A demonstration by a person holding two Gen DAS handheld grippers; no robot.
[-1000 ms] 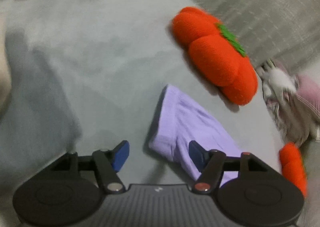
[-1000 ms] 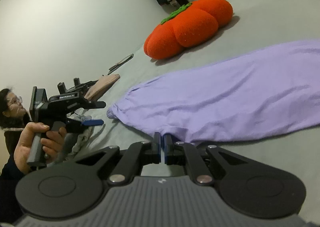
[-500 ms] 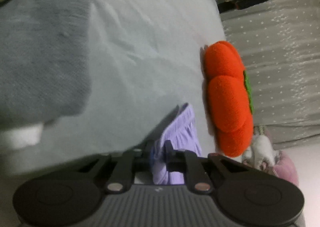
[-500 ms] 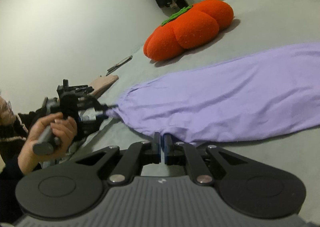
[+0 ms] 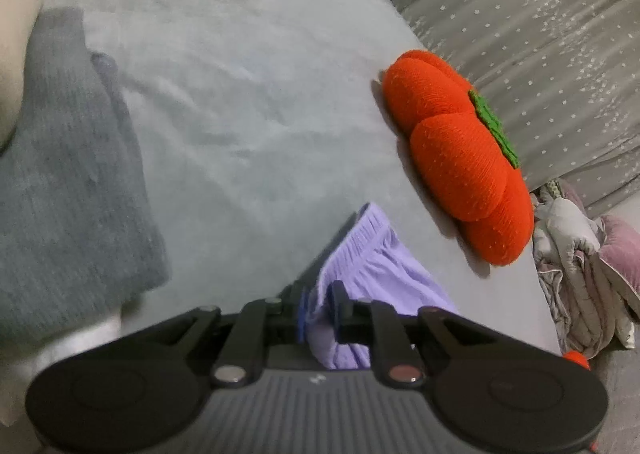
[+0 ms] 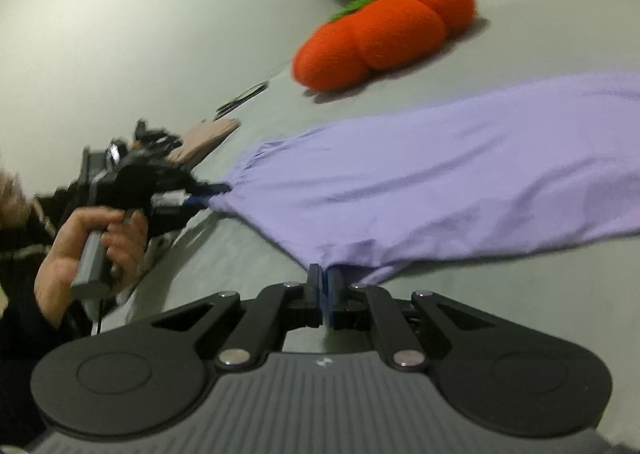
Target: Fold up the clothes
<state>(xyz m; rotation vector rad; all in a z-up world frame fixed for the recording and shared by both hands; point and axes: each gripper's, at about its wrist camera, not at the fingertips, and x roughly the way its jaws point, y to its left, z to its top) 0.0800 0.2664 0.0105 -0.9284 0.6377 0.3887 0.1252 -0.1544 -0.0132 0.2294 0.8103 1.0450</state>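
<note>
A purple garment (image 6: 440,174) lies spread on the grey bed sheet (image 6: 520,294). My right gripper (image 6: 324,286) is shut on its near edge, and the cloth rises to the fingertips there. My left gripper (image 5: 319,310) has the gathered end of the garment (image 5: 372,266) bunched between its blue pads. Its jaws are opening slightly, but the pads still press on the cloth. In the right wrist view the left gripper (image 6: 204,194), held by a person's hand (image 6: 92,242), grips that end at the left.
An orange pumpkin cushion (image 5: 460,158) (image 6: 380,30) sits on the bed beyond the garment. A grey knit garment (image 5: 60,182) lies to the left. A beige item (image 6: 208,134) and a thin dark object (image 6: 242,96) lie behind. Crumpled clothes (image 5: 580,266) are piled at the right.
My left gripper was open beside the purple garment's end, then closed on it and still holds it. My right gripper stayed shut on the near edge.
</note>
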